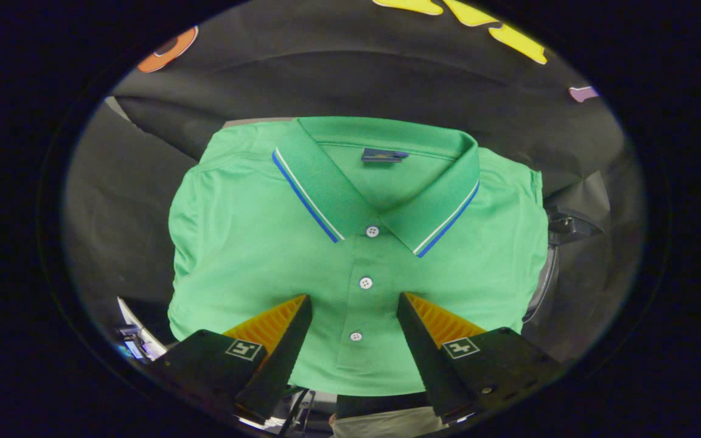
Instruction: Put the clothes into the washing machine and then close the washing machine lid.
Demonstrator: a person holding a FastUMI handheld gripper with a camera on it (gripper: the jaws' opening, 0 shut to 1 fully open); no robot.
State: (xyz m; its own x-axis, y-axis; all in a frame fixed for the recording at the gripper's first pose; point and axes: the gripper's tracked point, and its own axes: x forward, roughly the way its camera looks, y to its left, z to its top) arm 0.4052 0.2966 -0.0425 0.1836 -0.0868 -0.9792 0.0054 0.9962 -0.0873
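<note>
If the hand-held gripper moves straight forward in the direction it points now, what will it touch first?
Most likely the folded green polo shirt: the hand-held gripper is open, and its fingers frame the white-buttoned placket. How much gap remains is unclear in this view.

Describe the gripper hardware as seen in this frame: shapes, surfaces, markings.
The gripper has two wedge-shaped fingers tapering toward the tips, ribbed on their outer faces, with fine serrated teeth along the inner edges. Each sits on a blocky mount bearing a small square white-outlined marker. Screw heads show on one mount.
</note>
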